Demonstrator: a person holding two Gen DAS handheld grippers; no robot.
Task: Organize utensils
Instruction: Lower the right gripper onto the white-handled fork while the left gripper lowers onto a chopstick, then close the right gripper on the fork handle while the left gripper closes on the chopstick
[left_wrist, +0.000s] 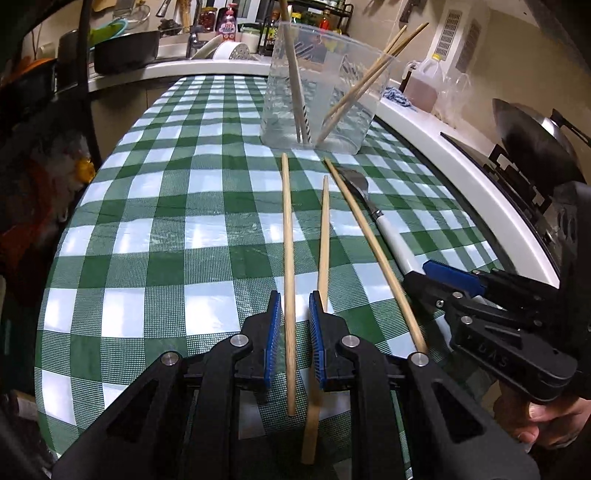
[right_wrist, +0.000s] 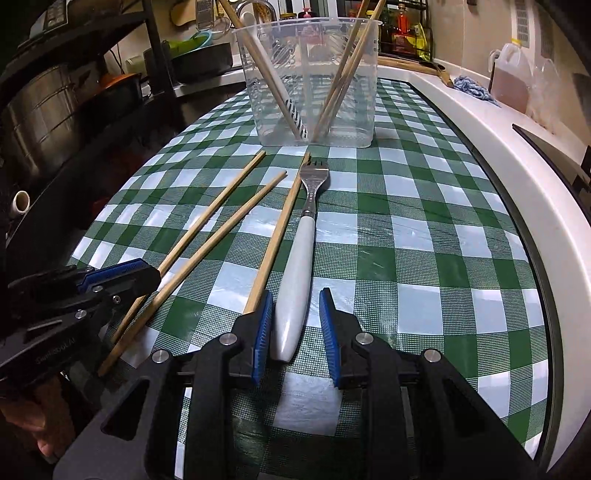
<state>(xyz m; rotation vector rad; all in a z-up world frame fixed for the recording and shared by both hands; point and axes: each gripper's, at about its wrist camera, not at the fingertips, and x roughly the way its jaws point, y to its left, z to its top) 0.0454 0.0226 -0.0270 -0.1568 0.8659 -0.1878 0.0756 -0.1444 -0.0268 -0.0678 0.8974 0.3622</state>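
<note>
Three wooden chopsticks lie on the green checked tablecloth (left_wrist: 147, 206). My left gripper (left_wrist: 293, 297) is open, its jaws on either side of the leftmost chopstick (left_wrist: 287, 236); a second chopstick (left_wrist: 324, 236) lies just right of it and a third (left_wrist: 373, 243) further right. A fork with a white handle (right_wrist: 295, 273) lies between the open jaws of my right gripper (right_wrist: 297, 295). The clear plastic container (left_wrist: 321, 92) at the far end holds several chopsticks and a striped utensil; it also shows in the right wrist view (right_wrist: 310, 81).
A white counter edge (left_wrist: 454, 173) runs along the right, with a wok (left_wrist: 532, 136) on a stove and a jug (left_wrist: 424, 85) behind. A sink area with pans and bottles (left_wrist: 125, 51) lies at the far end. Shelves with pots (right_wrist: 44, 110) stand left.
</note>
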